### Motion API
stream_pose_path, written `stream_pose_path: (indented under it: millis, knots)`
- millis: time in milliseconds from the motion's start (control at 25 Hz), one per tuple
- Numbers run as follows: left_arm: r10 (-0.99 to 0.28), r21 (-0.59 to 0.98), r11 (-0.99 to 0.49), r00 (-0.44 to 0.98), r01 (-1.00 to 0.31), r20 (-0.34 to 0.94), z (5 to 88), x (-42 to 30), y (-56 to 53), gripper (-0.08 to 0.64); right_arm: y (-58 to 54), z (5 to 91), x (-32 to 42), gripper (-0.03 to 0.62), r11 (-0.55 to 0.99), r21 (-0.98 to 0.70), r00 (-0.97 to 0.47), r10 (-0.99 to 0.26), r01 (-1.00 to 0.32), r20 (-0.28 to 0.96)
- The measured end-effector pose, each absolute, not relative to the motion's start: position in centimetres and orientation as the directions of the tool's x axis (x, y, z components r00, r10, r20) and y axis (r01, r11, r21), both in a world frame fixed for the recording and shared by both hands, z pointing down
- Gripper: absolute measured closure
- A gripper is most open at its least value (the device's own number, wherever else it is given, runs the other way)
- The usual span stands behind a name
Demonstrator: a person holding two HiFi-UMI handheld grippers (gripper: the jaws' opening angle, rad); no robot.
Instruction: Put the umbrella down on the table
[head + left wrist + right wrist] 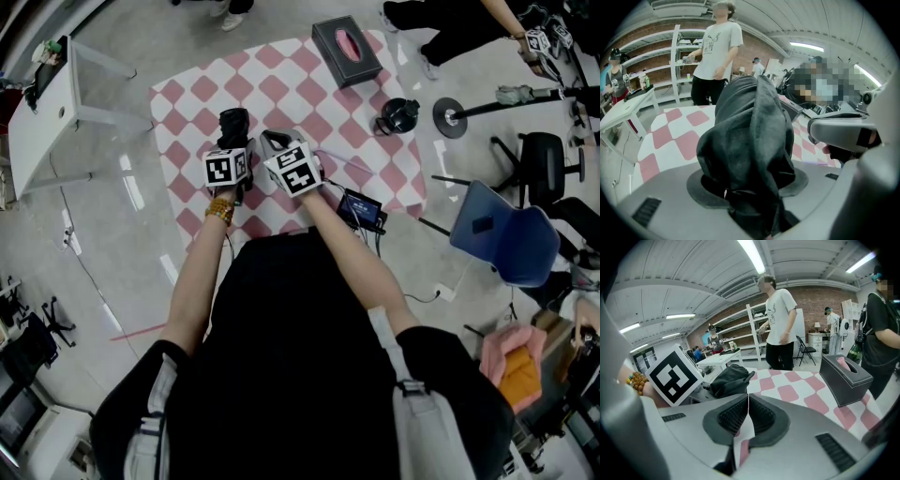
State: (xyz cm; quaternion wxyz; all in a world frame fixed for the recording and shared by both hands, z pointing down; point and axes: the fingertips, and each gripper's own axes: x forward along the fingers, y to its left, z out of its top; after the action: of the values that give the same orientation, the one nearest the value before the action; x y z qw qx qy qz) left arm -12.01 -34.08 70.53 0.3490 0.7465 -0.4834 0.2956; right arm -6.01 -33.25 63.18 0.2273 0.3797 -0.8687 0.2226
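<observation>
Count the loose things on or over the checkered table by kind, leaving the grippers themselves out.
Umbrella: 1, folded, held in the left gripper
Tissue box: 1
Black round item: 1, too small to identify
Small screen device: 1, at the near edge
Total: 4

The tablecloth is a pink-and-white check, and the folded umbrella toward its 8 o'clock side is plain black. At its 1 o'clock corner the tissue box is dark grey with a pink tissue, and the chair out at 4 o'clock is blue.
</observation>
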Motion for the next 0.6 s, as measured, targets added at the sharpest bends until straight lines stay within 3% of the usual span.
stream_pose_path:
  millis: [600]
  knots:
    - [-0.508,0.235,-0.288,0.356,-0.929,0.785,70.88,-12.11,-34.40,0.311,-33.74,63.29,-5.90,0.575,0.608,-0.214,-0.604,-0.561,-0.765,0.565]
